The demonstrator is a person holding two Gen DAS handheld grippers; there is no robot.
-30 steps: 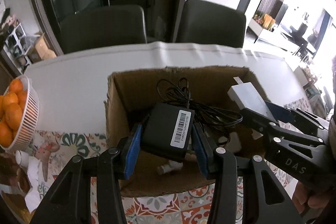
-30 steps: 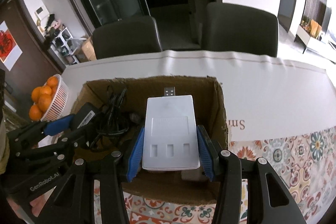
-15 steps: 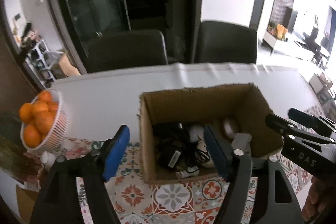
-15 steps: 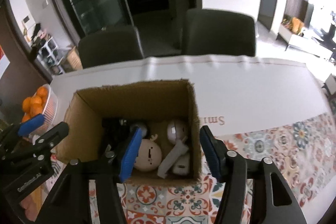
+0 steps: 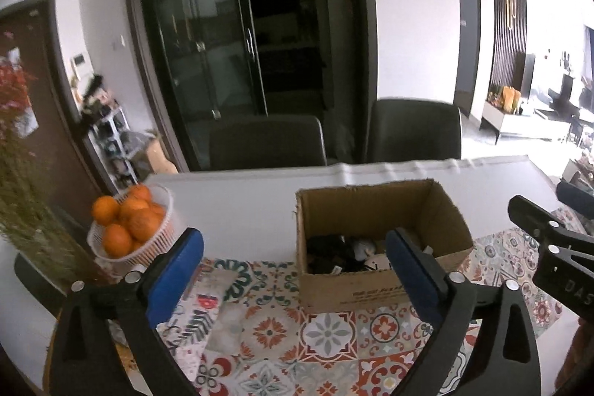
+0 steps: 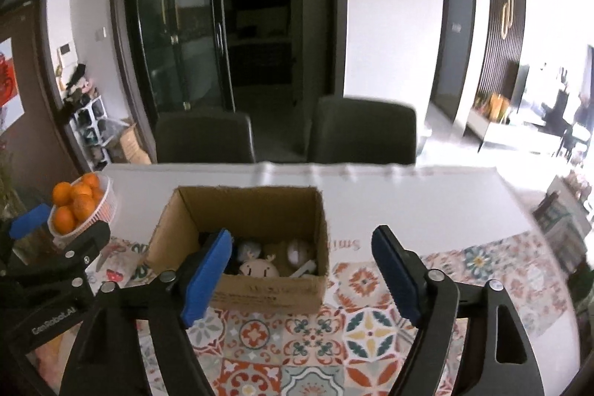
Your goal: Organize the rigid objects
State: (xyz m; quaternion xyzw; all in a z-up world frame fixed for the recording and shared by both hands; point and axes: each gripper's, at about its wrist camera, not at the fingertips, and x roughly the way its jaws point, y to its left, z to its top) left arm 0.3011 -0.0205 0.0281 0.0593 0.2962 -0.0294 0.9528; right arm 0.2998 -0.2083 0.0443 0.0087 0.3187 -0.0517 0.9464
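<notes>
Both hand-held grippers, left [image 5: 295,249] and right [image 6: 301,253], wide apart above cardboard box [image 6: 260,284].

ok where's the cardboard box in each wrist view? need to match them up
Left wrist: cardboard box sits right of center, on the table beyond the right blue finger of the left gripper.
Right wrist: cardboard box sits left of center, partly behind the left blue finger of the right gripper.
Shared landmark: the white basket of oranges, left of the box in both views.
</notes>
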